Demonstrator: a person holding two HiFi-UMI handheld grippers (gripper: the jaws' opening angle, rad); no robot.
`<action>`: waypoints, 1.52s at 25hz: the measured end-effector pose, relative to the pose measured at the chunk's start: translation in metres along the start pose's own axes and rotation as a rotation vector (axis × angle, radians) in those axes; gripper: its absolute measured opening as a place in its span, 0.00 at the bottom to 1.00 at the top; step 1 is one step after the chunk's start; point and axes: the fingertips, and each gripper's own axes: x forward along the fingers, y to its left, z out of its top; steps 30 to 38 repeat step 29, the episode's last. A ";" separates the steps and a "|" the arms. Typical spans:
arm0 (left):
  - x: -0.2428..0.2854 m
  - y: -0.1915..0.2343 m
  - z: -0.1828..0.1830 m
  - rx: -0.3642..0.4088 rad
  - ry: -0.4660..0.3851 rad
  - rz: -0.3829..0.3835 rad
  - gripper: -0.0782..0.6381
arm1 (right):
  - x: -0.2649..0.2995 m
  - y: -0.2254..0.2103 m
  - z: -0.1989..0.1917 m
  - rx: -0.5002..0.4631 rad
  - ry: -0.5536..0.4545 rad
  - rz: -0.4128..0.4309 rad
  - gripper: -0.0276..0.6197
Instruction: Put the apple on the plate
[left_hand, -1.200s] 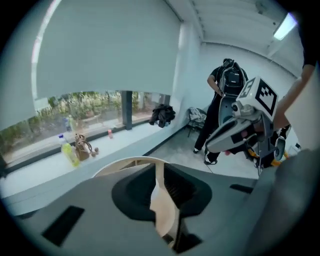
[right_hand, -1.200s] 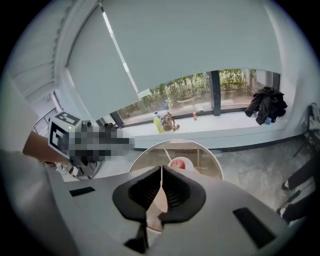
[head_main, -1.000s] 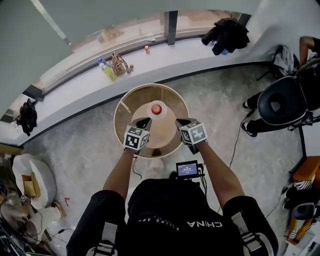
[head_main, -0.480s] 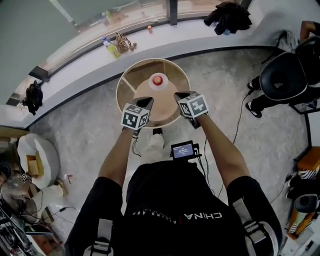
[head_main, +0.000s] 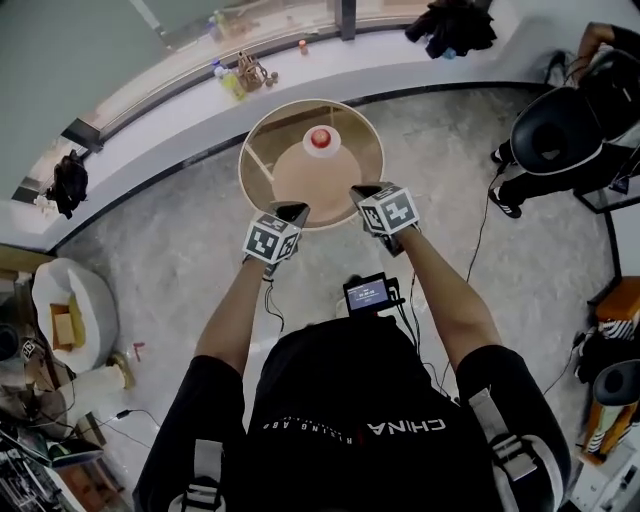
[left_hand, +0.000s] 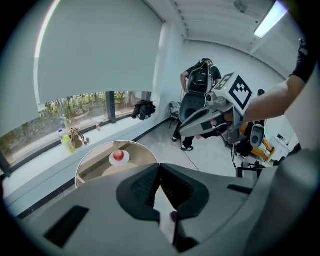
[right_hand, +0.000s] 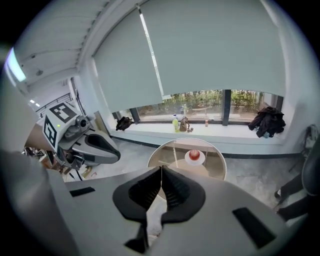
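While the round, wood-rimmed glass tabletop (head_main: 292, 188) fills the floor ahead, the grey left gripper (head_main: 293, 209) and grey right gripper (head_main: 363, 191) hover by its near edge. Both sets of fingers (left_hand: 142, 186) are pressed together on nothing. Toward the far edge stands the small white plate (head_main: 309, 150), with the red apple (head_main: 320, 138) resting on it. The placing looks done, so the next move should only need both grippers to stay clear of the plate.

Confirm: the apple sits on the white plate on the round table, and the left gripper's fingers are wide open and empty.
Wrong on one point: the left gripper view shows the left gripper with its fingers shut together, not wide open. The rest holds: empty, apple on the white plate on the round table.
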 end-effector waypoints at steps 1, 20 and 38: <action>-0.007 -0.007 -0.006 0.015 0.001 -0.001 0.13 | -0.004 0.009 -0.003 -0.004 -0.001 -0.009 0.09; -0.111 -0.091 -0.107 0.000 -0.039 0.004 0.13 | -0.075 0.153 -0.076 -0.121 0.004 -0.138 0.09; -0.114 -0.136 -0.088 0.025 -0.103 -0.012 0.13 | -0.111 0.172 -0.092 -0.182 -0.042 -0.117 0.09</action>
